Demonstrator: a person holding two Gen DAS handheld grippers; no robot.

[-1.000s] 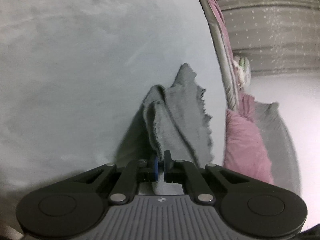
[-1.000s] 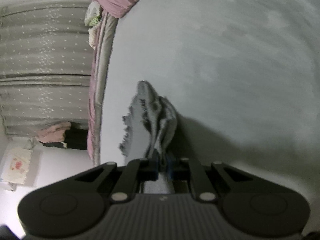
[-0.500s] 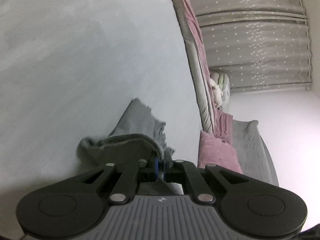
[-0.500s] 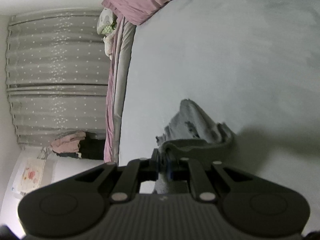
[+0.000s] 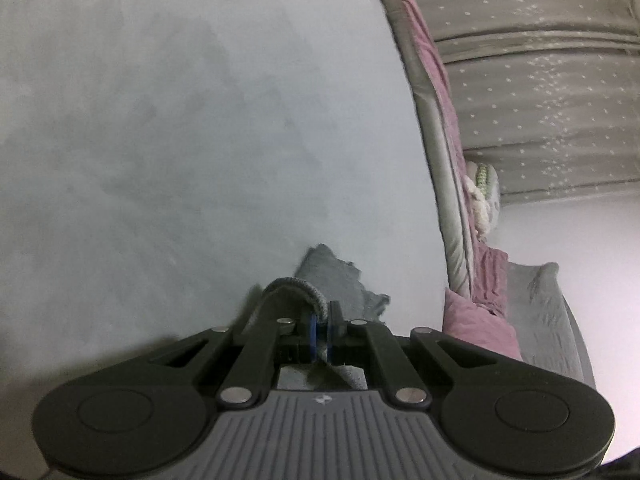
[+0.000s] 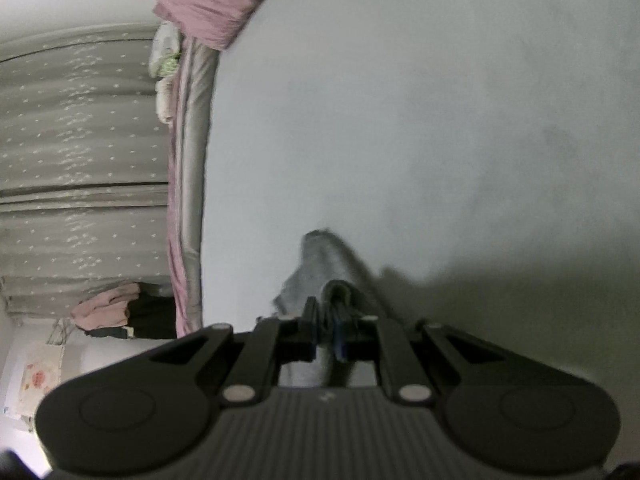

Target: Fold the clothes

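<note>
A small grey cloth with a frayed edge hangs over the pale blue-grey bed sheet. My left gripper is shut on a rolled hem of it, which arches just ahead of the fingers. In the right wrist view the same grey cloth trails forward from my right gripper, which is shut on another bunched edge. Most of the cloth is hidden behind the gripper bodies.
The sheet fills most of both views. A pink blanket and grey pillow lie at the bed's edge. Dotted grey curtains hang beyond it. Clothes are piled near the wall.
Both grippers have drawn back with the cloth, so less of it shows ahead of the fingers. It hung long and upright a second ago; now only a short bunch shows.
</note>
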